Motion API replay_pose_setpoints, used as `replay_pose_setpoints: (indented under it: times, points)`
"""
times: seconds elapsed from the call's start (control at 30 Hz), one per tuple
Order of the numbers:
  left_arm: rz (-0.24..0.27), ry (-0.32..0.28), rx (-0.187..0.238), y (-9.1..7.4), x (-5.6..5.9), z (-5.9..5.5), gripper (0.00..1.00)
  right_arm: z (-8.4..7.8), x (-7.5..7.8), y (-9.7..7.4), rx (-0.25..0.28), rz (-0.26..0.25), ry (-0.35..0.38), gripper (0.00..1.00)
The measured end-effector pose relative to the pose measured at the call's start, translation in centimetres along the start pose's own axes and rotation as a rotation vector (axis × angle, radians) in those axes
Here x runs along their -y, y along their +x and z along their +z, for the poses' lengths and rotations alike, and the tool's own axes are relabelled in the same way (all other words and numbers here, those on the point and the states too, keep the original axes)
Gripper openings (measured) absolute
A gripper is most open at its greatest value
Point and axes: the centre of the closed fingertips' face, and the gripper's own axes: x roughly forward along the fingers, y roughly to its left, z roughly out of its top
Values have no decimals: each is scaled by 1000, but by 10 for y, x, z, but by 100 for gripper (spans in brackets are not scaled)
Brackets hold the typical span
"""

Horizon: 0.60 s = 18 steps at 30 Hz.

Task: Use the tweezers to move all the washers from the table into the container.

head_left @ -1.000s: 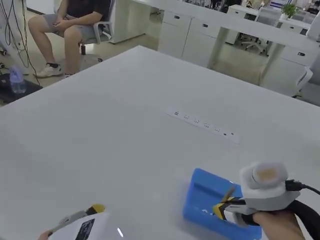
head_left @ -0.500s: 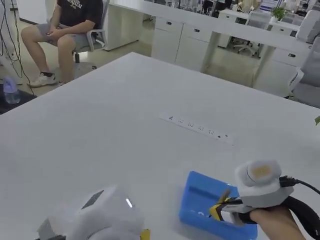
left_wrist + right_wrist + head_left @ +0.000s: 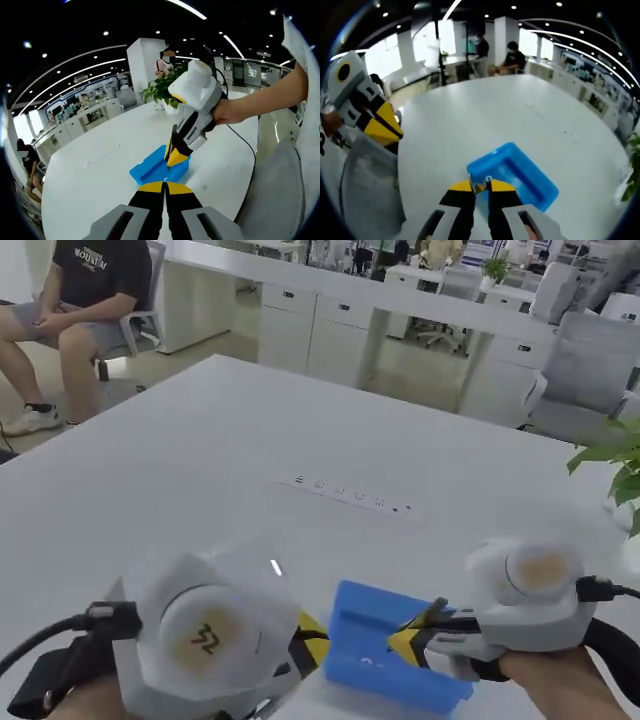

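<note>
Head view: white tabletop (image 3: 200, 490), with a power strip (image 3: 345, 495) set flush across its middle.

Item 1, blue container (image 3: 365, 630): lay on the near part of the tabletop, between the two grippers. A pale speck (image 3: 487, 179) sat inside it, possibly a washer but too small to confirm.

Item 2, left gripper (image 3: 312, 632): fingers pressed together, tips just beside the container's left wall.

Item 3, right gripper (image 3: 405, 640): fingers together, tips over the container's near rim. Whether anything was pinched between them could not be told.

Hazard: both grippers crowded the same light container. A careless sweep by either would likely knock its wall, shove or tip it, and scatter whatever it held. The two sets of fingers might also clash over the rim.
</note>
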Motion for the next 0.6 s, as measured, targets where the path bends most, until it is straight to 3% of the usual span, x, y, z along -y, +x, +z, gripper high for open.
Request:
replay_pose_setpoints:
  times: [0.07,0.27,0.43,0.57,0.6]
  points:
    - [-49,24,12,4,8,7,0,-2,-10,-2,-3,14,-10,6]
    - [-109,34,46,10,18,24,0,-13,-34,-6,-15,56,-18,6]
    - [-171,56,37,17,27,26,0,-26,-52,-6,-50,122,-7,6]
    - [-265,52,6,24,44,23,10,-32,-61,-6,-68,159,-38,6]
    - [-262,53,3,26,45,23,13,-32,-64,-6,-69,171,-45,6]
